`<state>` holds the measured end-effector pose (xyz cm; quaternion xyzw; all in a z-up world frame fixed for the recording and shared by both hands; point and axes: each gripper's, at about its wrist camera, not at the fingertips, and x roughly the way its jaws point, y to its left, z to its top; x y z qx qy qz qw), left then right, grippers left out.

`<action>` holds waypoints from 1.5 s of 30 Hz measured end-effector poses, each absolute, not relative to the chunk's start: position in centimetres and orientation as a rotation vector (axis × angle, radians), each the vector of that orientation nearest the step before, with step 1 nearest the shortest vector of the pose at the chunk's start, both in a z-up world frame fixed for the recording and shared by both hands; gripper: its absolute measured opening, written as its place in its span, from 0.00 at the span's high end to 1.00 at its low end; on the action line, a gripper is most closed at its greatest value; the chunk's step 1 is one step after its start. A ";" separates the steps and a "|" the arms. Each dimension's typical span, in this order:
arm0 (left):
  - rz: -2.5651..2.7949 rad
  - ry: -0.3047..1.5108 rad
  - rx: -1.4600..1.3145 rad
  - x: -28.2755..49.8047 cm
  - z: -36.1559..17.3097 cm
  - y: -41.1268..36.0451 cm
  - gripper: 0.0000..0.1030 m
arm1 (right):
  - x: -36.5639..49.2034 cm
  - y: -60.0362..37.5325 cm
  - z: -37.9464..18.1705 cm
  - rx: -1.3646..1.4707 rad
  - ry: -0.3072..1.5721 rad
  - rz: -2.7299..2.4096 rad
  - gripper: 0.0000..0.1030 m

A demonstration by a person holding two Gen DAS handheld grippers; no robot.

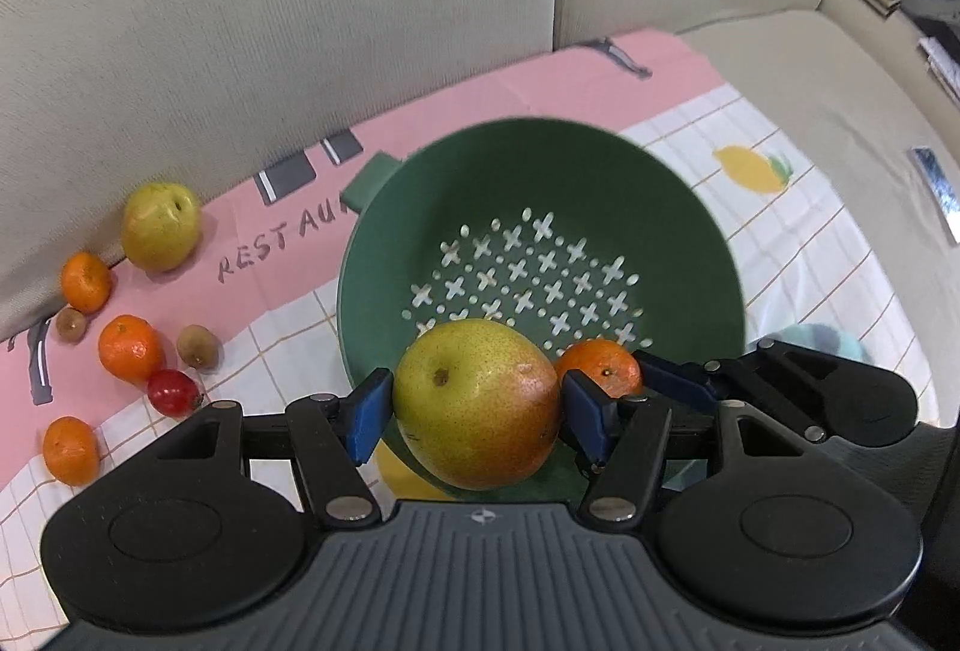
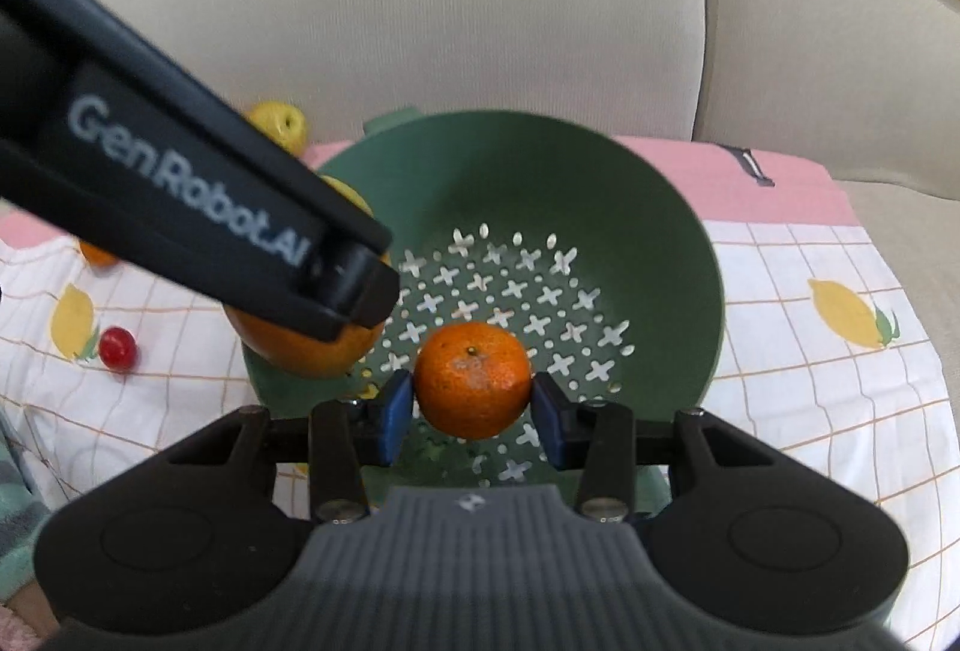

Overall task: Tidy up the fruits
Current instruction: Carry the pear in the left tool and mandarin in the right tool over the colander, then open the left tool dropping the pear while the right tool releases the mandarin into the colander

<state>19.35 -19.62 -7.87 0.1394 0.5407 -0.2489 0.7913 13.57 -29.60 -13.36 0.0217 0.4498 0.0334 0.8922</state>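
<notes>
left gripper clamps pear, right gripper clamps tangerine, frame centre (delivery step); next, release both into colander.

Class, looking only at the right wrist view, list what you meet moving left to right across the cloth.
Small red fruit → round orange mandarin held over the green perforated plastic colander → printed yellow lemon.

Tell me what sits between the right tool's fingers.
A mandarin, pinched by the right tool above the green colander, in the right wrist view.
</notes>
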 end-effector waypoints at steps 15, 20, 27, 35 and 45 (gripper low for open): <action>-0.527 1.281 0.386 20.4 -11.3 -21.7 0.32 | 15.3 -28.5 -14.9 -0.022 1.028 0.073 0.60; -0.527 1.293 0.376 20.4 -11.6 -21.8 0.32 | 15.5 -28.4 -14.9 -0.035 1.030 0.076 0.60; -0.517 1.322 0.346 20.9 -12.1 -21.7 0.30 | 15.7 -28.3 -14.7 -0.049 1.036 0.065 0.55; -0.529 1.298 0.343 20.4 -11.1 -21.7 0.25 | 15.3 -27.8 -14.3 -0.047 1.004 0.057 0.40; -0.504 1.158 0.323 18.3 -6.5 -19.6 0.24 | 13.9 -26.2 -13.3 -0.114 0.920 0.020 0.25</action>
